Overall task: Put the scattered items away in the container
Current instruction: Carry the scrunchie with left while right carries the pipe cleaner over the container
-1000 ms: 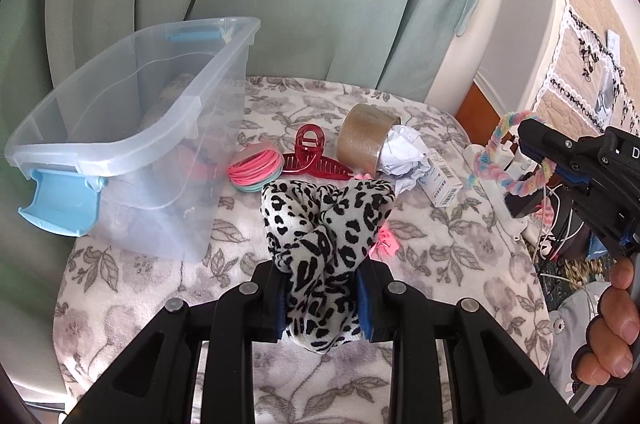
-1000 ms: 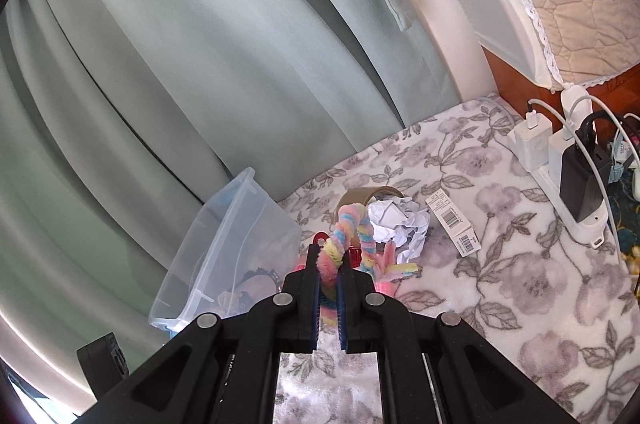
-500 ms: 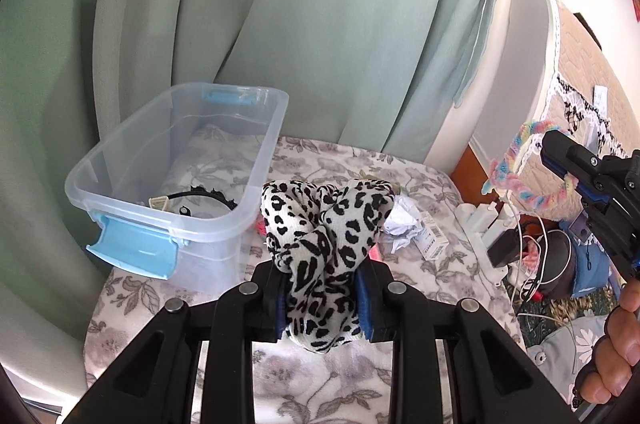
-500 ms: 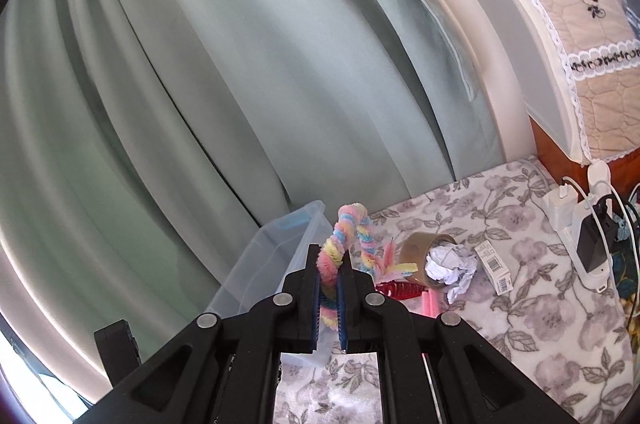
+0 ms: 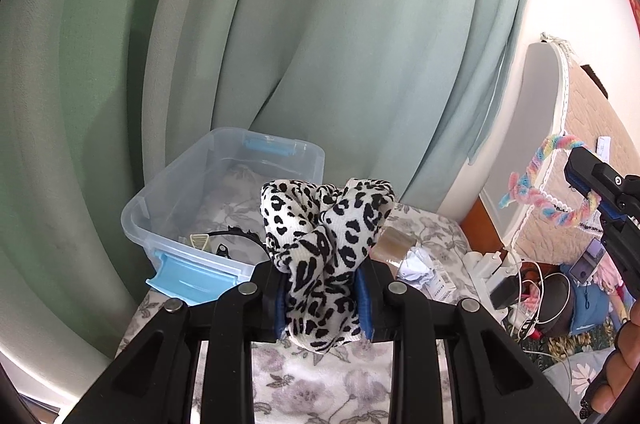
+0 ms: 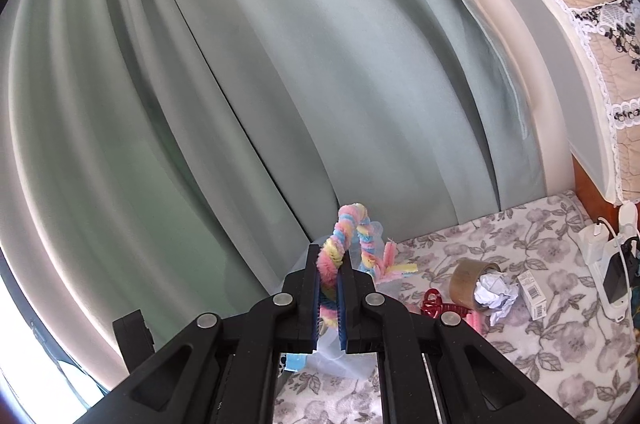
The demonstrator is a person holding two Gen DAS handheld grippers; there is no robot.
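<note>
**Both grippers lifted clear of the bed, each with a hair tie, heading for the tub**

Over the last second both views have pulled up and back. In the left wrist view the clear plastic container (image 5: 224, 208) has gone from filling the left of the frame to sitting small at centre left, and the green curtain (image 5: 320, 24) now takes up most of the picture. This reads as the lift and carry after two picks, with the drop not yet made.

The left gripper (image 5: 322, 298) is clamped on the leopard-print scrunchie (image 5: 326, 244), its blue pads pressed into the fabric at bottom centre; the scrunchie's bulk hides much of the tub's right side. The right gripper (image 6: 329, 300) has its jaws pinched together on the pastel braided hair loop (image 6: 348, 240), which stands up from the pads at lower centre of its own view. That loop also shows at the right edge of the left view, well off to the right of the tub.

A black headband and a small pale clip already lie in the container. Still on the floral blanket (image 6: 520, 364), at lower right of the right wrist view, are the tape roll (image 6: 470, 278), crumpled paper (image 6: 496, 294), small white box (image 6: 532, 294) and red claw clip (image 6: 442, 306). So two items are on their way and several remain
</note>
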